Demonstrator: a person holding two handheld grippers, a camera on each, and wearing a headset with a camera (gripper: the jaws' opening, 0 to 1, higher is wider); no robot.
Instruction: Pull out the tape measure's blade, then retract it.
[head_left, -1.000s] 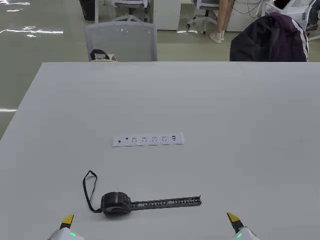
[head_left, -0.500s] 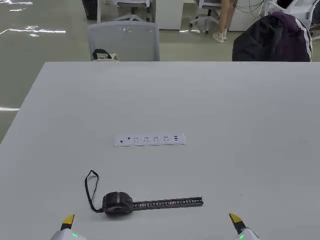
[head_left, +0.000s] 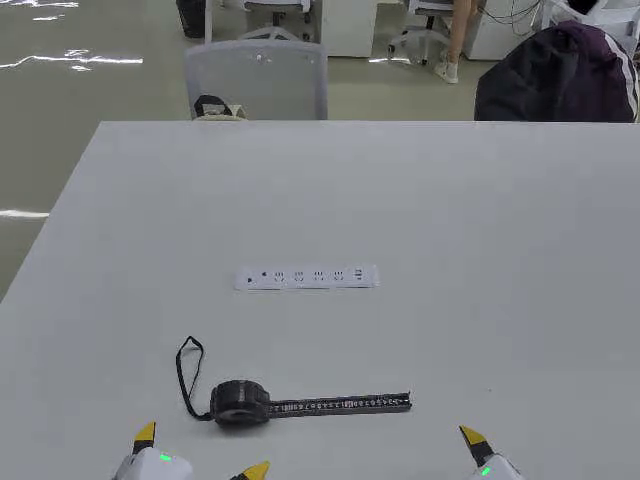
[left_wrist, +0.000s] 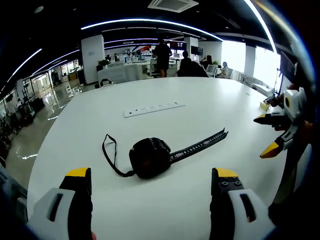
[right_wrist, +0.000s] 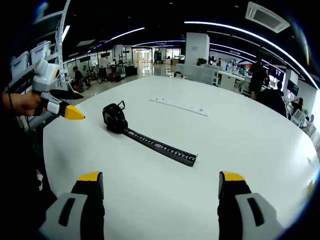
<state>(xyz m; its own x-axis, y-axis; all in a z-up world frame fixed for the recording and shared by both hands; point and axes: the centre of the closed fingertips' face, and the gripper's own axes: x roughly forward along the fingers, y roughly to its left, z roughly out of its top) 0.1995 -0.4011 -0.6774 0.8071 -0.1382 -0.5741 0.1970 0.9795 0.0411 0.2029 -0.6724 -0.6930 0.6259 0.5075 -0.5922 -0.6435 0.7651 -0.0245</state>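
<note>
As seen in the head view, the black round-cased tape measure (head_left: 240, 402) lies on the white table (head_left: 480, 230), on the side nearest the person. Its dark graduated blade (head_left: 340, 405) is drawn out flat to the right, and its black wrist strap (head_left: 186, 372) is looped to the left. A white power strip (head_left: 307, 277) lies farther back, well apart. The left gripper (head_left: 200, 452) sits just in front of the case, with its yellow-tipped jaws spread wide and holding nothing.

In the left gripper view, the case lies beyond the jaws, centred between them and untouched. The right gripper (left_wrist: 267, 136) enters at the right, jaws parted and empty.

In the right gripper view, that gripper's jaws stand wide apart with nothing between them. The blade lies flat on the table ahead, untouched.
</note>
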